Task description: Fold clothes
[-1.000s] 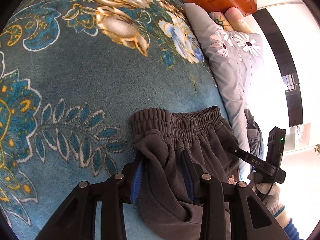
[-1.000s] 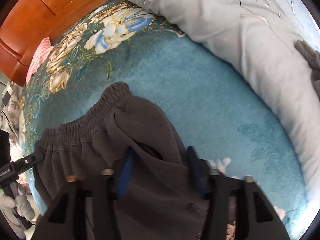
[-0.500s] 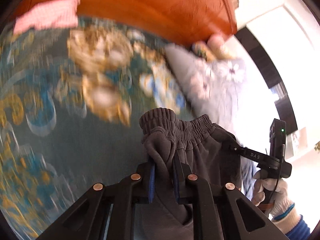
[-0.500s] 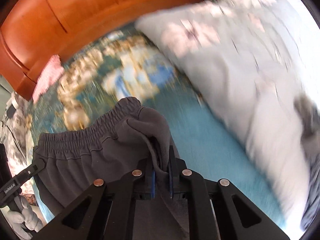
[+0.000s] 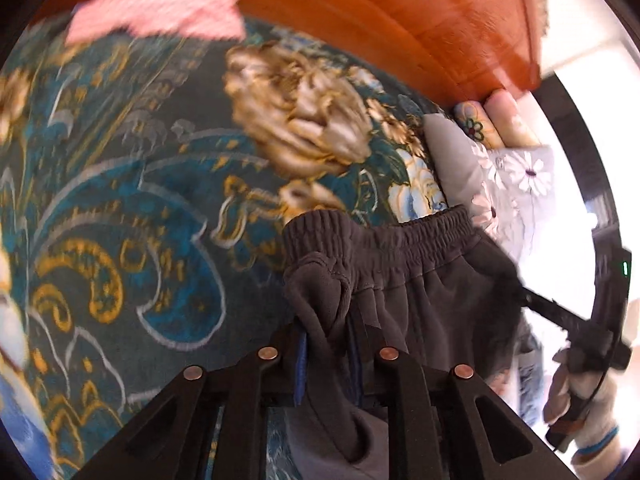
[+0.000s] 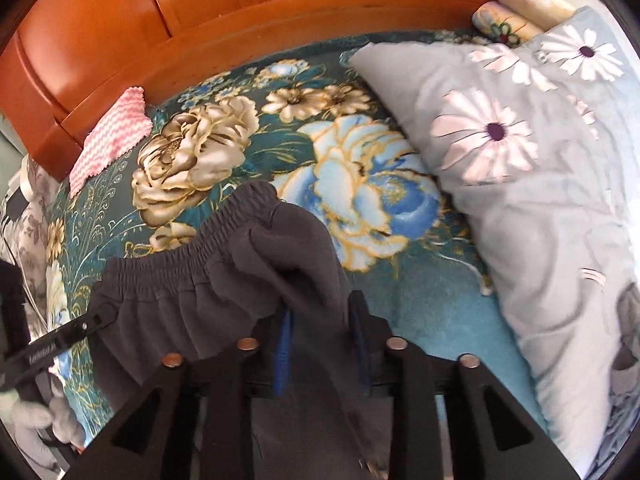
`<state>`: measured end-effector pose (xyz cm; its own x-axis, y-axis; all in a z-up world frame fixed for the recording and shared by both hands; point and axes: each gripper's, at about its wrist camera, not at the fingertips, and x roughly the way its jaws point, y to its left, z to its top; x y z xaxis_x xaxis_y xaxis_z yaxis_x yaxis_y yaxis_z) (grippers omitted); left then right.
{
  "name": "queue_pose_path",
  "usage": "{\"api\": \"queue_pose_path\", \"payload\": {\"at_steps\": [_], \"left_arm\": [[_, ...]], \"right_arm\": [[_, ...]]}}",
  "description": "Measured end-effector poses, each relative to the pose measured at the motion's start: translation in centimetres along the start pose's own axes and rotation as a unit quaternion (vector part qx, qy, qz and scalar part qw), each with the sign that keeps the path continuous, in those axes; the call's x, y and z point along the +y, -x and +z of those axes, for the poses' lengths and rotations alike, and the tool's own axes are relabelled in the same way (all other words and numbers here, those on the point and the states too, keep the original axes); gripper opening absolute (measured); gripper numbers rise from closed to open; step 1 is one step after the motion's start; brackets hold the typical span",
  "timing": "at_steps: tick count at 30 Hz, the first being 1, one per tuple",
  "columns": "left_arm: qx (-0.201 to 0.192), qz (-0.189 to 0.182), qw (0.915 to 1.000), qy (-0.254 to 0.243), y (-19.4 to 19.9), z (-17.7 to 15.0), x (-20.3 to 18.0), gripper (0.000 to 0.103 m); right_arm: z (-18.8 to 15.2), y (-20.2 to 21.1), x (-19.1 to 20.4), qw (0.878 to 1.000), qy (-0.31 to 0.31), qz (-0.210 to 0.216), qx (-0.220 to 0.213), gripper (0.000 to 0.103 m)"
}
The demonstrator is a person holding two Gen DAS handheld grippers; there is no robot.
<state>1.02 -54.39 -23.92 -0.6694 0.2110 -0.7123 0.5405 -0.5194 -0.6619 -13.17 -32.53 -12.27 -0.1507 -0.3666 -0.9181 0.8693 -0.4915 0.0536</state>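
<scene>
Dark grey trousers (image 5: pixel 420 292) with an elastic waistband hang between my two grippers above a teal floral blanket (image 5: pixel 132 208). My left gripper (image 5: pixel 328 344) is shut on a bunched fold at the left end of the waistband. My right gripper (image 6: pixel 320 320) holds the other end of the trousers (image 6: pixel 192 292), with a thick fold between its blue pads; its jaws stand wider apart. Each view shows the other gripper at its side edge, held by a gloved hand.
An orange wooden headboard (image 6: pixel 240 12) runs along the back. A pink-and-white cloth (image 6: pixel 108 136) lies by it. A grey quilt with daisies (image 6: pixel 540 168) fills the right side, with rolled pillows (image 6: pixel 524 4) behind. A bright window (image 5: pixel 576 184) is on the right.
Both grippers closed on the waistband and lifted it, moving toward the headboard. In the last half second the right gripper's jaws stand wider around the fold.
</scene>
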Motion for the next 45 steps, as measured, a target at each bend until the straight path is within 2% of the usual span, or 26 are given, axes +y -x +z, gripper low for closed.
{"api": "queue_pose_path", "payload": {"at_steps": [2, 4, 6, 8, 12, 15, 18, 19, 23, 25, 27, 29, 34, 36, 38, 39, 41, 42, 43, 44, 45], "left_arm": [[0.010, -0.007, 0.9996, 0.027, 0.6, -0.6, 0.6, 0.025], [0.014, -0.002, 0.9993, 0.034, 1.5, -1.8, 0.4, 0.025], [0.018, 0.005, 0.9990, 0.040, 2.4, -3.0, 0.2, 0.025], [0.035, 0.008, 0.9987, 0.036, 2.9, -4.5, -0.4, 0.025], [0.078, 0.024, 0.9966, 0.011, 2.9, -7.7, -2.4, 0.025], [0.113, 0.055, 0.9921, 0.003, 1.6, -9.7, -3.8, 0.025], [0.123, 0.077, 0.9894, 0.003, 1.0, -11.7, -4.8, 0.025], [0.125, 0.079, 0.9890, 0.002, 1.0, -12.5, -5.0, 0.025], [0.140, 0.075, 0.9873, -0.008, 1.4, -15.1, -6.1, 0.025], [0.142, 0.076, 0.9869, -0.014, 1.9, -16.0, -6.4, 0.025], [0.141, 0.076, 0.9869, -0.019, 2.4, -16.5, -6.8, 0.025], [0.138, 0.075, 0.9873, -0.022, 3.0, -17.0, -7.2, 0.025], [0.132, 0.073, 0.9885, -0.019, 4.5, -17.6, -7.4, 0.025], [0.127, 0.077, 0.9888, -0.015, 5.7, -17.9, -6.9, 0.025], [0.125, 0.079, 0.9890, -0.008, 6.0, -17.7, -6.5, 0.025], [0.124, 0.079, 0.9891, -0.005, 6.2, -17.8, -6.3, 0.025], [0.123, 0.079, 0.9893, 0.002, 6.6, -17.9, -6.0, 0.025], [0.123, 0.078, 0.9893, 0.002, 6.9, -18.0, -5.9, 0.025], [0.122, 0.078, 0.9894, 0.002, 7.1, -18.1, -5.9, 0.025], [0.122, 0.076, 0.9895, 0.003, 7.3, -18.2, -5.9, 0.025], [0.122, 0.074, 0.9898, 0.003, 7.5, -18.3, -5.9, 0.025]], "right_arm": [[-1.3, 2.5, -0.9, 1.000, -0.007, 0.002, -0.017, 0.041], [-3.5, 5.6, -2.2, 0.999, -0.030, 0.005, -0.035, 0.043], [-7.5, 8.6, -4.0, 0.997, -0.061, 0.011, -0.041, 0.044], [-12.8, 11.1, -5.4, 0.996, -0.081, 0.000, -0.025, 0.045], [-26.1, 13.5, -9.0, 0.989, -0.138, -0.019, 0.049, 0.045], [-36.2, 15.1, -11.1, 0.974, -0.208, -0.025, 0.092, 0.045], [-44.5, 16.5, -12.5, 0.949, -0.298, -0.017, 0.101, 0.046], [-46.6, 16.8, -12.7, 0.940, -0.325, -0.008, 0.098, 0.047], [-51.6, 16.7, -12.3, 0.922, -0.376, 0.017, 0.094, 0.047], [-51.8, 16.2, -12.1, 0.918, -0.387, 0.035, 0.075, 0.048], [-51.6, 15.6, -12.1, 0.916, -0.393, 0.053, 0.056, 0.059], [-50.4, 14.8, -12.1, 0.918, -0.387, 0.069, 0.044, 0.060], [-47.2, 12.2, -11.3, 0.928, -0.356, 0.092, 0.060, 0.060], [-46.5, 11.5, -10.4, 0.937, -0.330, 0.079, 0.081, 0.060], [-45.9, 10.9, -9.7, 0.940, -0.320, 0.074, 0.096, 0.060], [-45.7, 10.6, -9.5, 0.940, -0.319, 0.071, 0.101, 0.058], [-45.2, 10.5, -9.2, 0.939, -0.319, 0.063, 0.111, 0.040], [-45.0, 10.5, -9.0, 0.940, -0.316, 0.053, 0.116, 0.035], [-44.7, 10.5, -8.8, 0.942, -0.312, 0.043, 0.120, 0.023], [-44.5, 10.6, -8.7, 0.942, -0.310, 0.037, 0.121, 0.016], [-43.9, 11.0, -8.8, 0.944, -0.308, 0.030, 0.116, 0.014]]}}
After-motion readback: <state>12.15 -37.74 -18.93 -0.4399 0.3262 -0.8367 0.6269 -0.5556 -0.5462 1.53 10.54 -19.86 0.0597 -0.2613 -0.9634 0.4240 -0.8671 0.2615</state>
